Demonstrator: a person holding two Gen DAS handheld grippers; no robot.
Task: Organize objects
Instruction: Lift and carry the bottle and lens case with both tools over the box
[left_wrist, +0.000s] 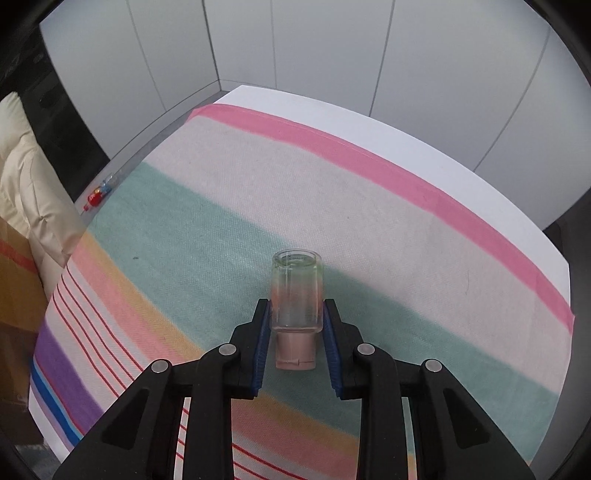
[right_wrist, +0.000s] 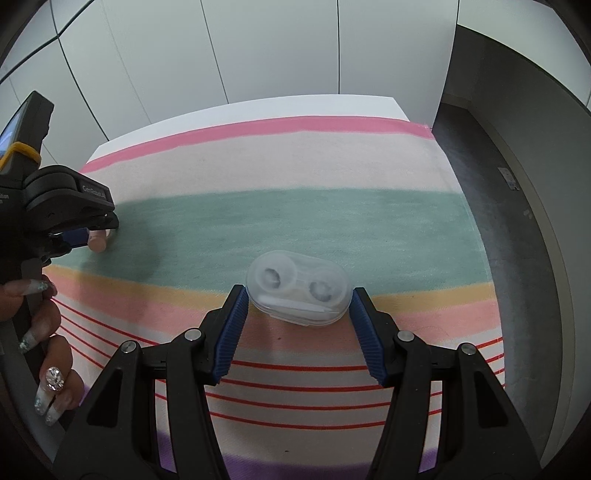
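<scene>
While the left tool (left_wrist: 295, 314) clamps the small glass bottle (left_wrist: 296, 295) at frame centre, the right tool (right_wrist: 297, 299), gripping the contact lens case (right_wrist: 298, 286), should lift level.

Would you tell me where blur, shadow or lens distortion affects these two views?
Left wrist view: the small glass bottle is slightly smeared, shadow falls to its right, the striped cloth bows. Right wrist view: the contact lens case is soft, wall panels curve.

A plain indoor room, perhaps a home: white panelled walls (left_wrist: 295, 44), a striped cloth (left_wrist: 332, 206) covering a white table (left_wrist: 461, 170), a cream cushion (left_wrist: 26, 192) beside it.
</scene>
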